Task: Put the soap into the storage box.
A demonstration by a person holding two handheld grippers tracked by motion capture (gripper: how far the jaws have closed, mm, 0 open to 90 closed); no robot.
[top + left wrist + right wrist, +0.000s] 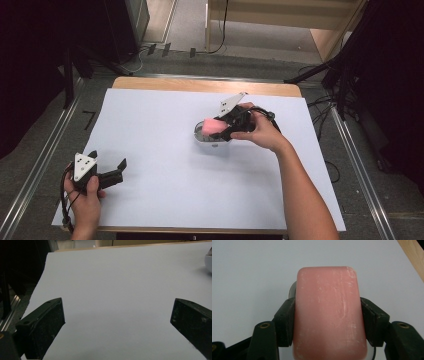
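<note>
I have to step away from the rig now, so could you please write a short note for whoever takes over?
Right tongs: shut on the pink soap bar, held over the small white dish on the white sheet.
Left tongs: open, holding nothing, near the front left corner.
Done: soap gripped.
Left: probably setting the soap in the dish and letting go.

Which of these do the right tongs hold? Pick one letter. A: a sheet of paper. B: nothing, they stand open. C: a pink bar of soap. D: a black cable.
C: in the right gripper view the right tongs press on both sides of the pink bar of soap, held over a small white dish in the high view.
</note>
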